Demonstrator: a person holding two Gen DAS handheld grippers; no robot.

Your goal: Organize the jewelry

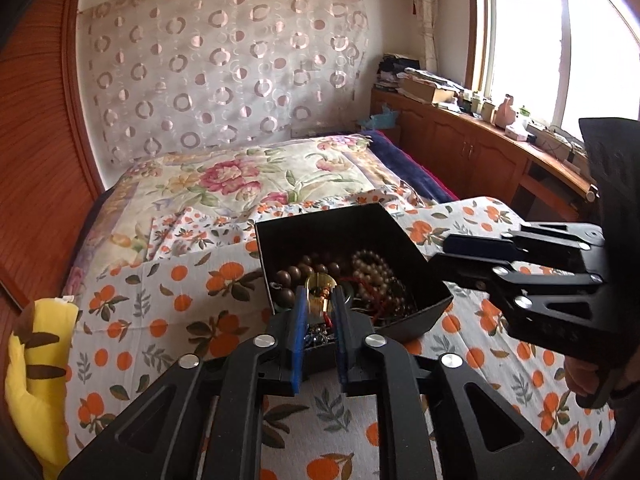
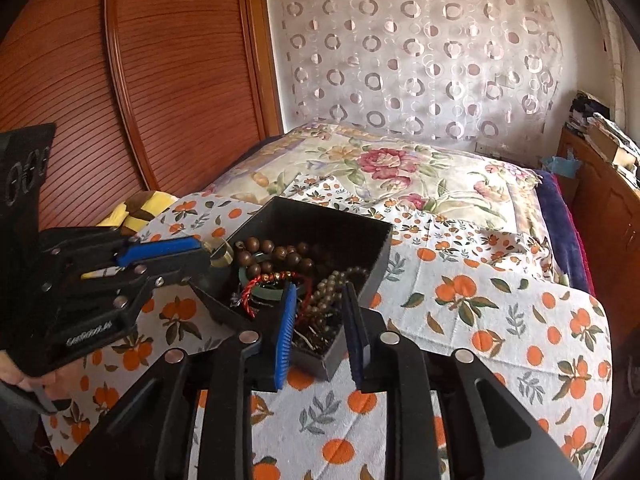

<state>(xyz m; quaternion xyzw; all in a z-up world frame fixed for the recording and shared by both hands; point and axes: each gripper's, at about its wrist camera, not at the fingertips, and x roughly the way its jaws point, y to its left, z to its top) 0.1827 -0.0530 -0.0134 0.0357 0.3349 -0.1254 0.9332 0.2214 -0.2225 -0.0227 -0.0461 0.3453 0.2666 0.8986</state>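
Observation:
A black open box (image 1: 400, 240) (image 2: 376, 248) sits on the orange-print cloth on the bed. It holds brown wooden beads (image 1: 308, 270) (image 2: 276, 254), a pale pearl strand (image 1: 374, 270), a red cord bracelet (image 2: 264, 282) and a green bangle (image 2: 260, 294). My left gripper (image 1: 320, 296) (image 2: 206, 254) is shut on a translucent yellow ring (image 1: 320, 286) (image 2: 221, 253) over the box's near-left corner. My right gripper (image 2: 320, 296) (image 1: 438, 250) is open and empty, its tips over the box's near edge.
The orange-print cloth (image 1: 168, 320) (image 2: 500, 320) covers the near bed. A floral quilt (image 1: 248, 176) lies behind. A yellow plush (image 1: 36, 360) sits at the left edge. Wooden cabinets (image 1: 472, 148) with clutter run along the window side. A wooden wardrobe (image 2: 160, 60) stands left.

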